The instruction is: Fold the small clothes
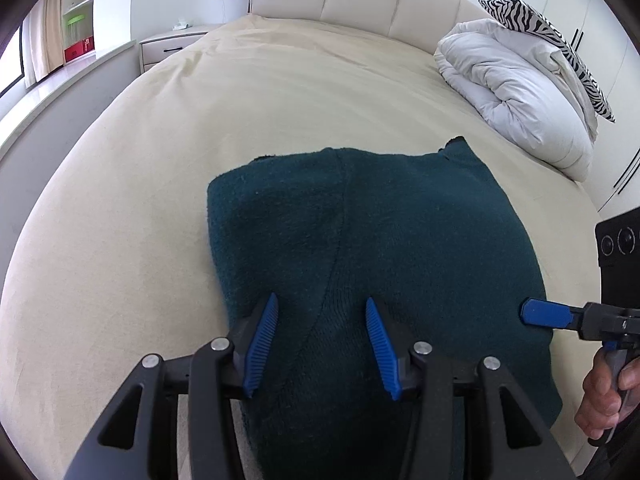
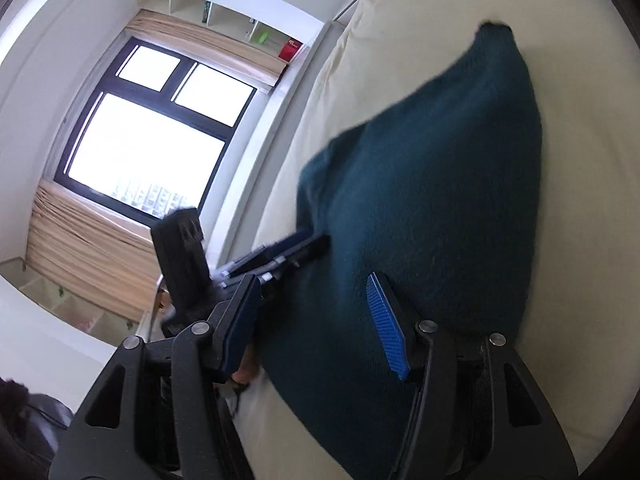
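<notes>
Both my left tongs (image 1: pixel 322 308) and right tongs (image 2: pixel 316 300) stand apart, empty, over the teal garment (image 1: pixel 400 240) on the bed (image 1: pixel 160 160).

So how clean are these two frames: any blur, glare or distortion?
Left wrist view: sharp, evenly lit, though fisheye bends the bed around the green garment. Right wrist view: motion-smeared, window blown out white, left gripper blurred.

No legible text, label, brand or number — the white marking on the small red box (image 1: pixel 78 50) is too blurred to read.
</notes>
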A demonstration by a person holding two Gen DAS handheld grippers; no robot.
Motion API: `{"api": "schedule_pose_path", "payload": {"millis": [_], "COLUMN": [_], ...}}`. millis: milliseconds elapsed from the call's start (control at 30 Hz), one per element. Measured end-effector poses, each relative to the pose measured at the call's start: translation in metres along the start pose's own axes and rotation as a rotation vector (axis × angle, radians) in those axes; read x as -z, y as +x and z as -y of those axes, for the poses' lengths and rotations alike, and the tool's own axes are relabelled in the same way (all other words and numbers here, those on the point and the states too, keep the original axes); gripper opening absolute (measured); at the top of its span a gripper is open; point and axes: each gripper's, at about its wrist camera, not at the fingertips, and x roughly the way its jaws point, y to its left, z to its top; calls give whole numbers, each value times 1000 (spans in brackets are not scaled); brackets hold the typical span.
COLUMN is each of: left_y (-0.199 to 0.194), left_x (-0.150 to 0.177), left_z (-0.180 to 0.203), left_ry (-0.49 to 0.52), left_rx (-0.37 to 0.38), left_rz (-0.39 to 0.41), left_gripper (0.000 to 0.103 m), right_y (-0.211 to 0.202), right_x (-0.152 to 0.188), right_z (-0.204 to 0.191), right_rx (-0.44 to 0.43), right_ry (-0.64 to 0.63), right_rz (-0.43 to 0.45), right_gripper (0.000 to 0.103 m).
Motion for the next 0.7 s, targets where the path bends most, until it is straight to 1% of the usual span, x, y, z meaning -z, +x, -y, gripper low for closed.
{"api": "schedule_pose_path", "payload": {"millis": [33,67,133,167,200,233,267,333,367,400,467,533,567,633,700], "left_y": [-1,-2,-8,-14,-21,-28,-37,-52,-56,-57,-52,-41,-35,-26,-20], "left_x": [0,0,-1,-1,0,1,2,6,7,9,13,14,14,15,15], "left_z": [-2,-4,-12,-19,-28,-35,-43,-58,-66,-73,-85,-90,-90,-88,-87], "left_ry": [-5,-17,-65,-103,-153,-187,-218,-274,-304,-336,-391,-423,-430,-431,-436], "left_rx": [10,25,84,125,165,183,186,143,148,175,226,285,306,314,330], "left_rz": [2,7,25,32,40,51,72,110,119,118,88,45,23,0,-21], "left_gripper": [49,49,49,49,49,49,50,62,64,67,67,68,68,71,75], "right_y": [-7,-13,-26,-40,-48,-59,-69,-86,-97,-109,-122,-113,-113,-90,-69], "right_x": [8,12,12,21,21,21,20,22,20,20,12,2,7,3,2], "right_z": [5,8,17,17,15,15,15,18,21,25,33,39,43,55,65], "right_rx": [-32,-44,-64,-43,1,47,88,162,183,192,188,172,168,169,145], "right_ry": [-20,-7,67,71,59,50,52,61,63,67,85,118,135,187,230], "right_rz": [43,64,86,99,116,132,147,186,215,237,266,242,220,165,128], "right_gripper": [53,53,53,54,54,55,58,77,80,84,85,85,85,85,85]}}
